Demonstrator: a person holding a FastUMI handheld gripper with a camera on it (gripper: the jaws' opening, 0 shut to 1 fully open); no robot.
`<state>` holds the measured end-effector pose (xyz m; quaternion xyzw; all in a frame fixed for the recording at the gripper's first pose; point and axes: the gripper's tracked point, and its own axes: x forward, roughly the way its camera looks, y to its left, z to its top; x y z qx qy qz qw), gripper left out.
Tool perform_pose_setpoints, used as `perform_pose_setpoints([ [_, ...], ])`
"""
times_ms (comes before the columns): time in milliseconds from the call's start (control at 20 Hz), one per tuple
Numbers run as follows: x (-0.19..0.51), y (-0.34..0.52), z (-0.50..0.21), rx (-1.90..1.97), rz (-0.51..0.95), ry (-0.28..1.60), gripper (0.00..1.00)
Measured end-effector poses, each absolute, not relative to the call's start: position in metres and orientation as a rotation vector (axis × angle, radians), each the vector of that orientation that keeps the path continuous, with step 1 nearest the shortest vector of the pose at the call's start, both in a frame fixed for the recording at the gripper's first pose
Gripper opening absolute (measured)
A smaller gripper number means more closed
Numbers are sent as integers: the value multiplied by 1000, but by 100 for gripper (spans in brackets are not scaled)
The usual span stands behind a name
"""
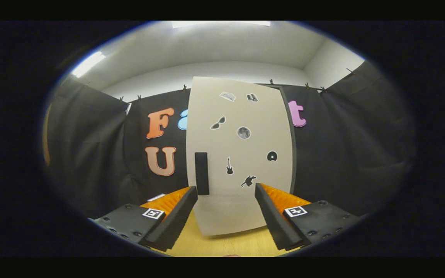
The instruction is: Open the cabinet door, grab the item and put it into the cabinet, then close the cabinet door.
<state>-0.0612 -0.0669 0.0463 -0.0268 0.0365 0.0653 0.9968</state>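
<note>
Tongs (226,200) gape empty at lower centre, apparently squared toward shut cabinet door (242,154), handle (201,173) beside their left finger.

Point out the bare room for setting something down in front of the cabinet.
Bare patch: the wooden tabletop between the open gripper fingers, up to the cabinet door. Tight spot: the black handle, just ahead of one fingertip.
</note>
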Motion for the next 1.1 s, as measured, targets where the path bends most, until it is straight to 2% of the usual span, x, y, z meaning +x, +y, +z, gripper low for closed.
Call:
perform_pose_setpoints([
  [550,-79,-153,31,-6,110,120,98],
  [1100,-77,-195,22,13,108,114,100],
])
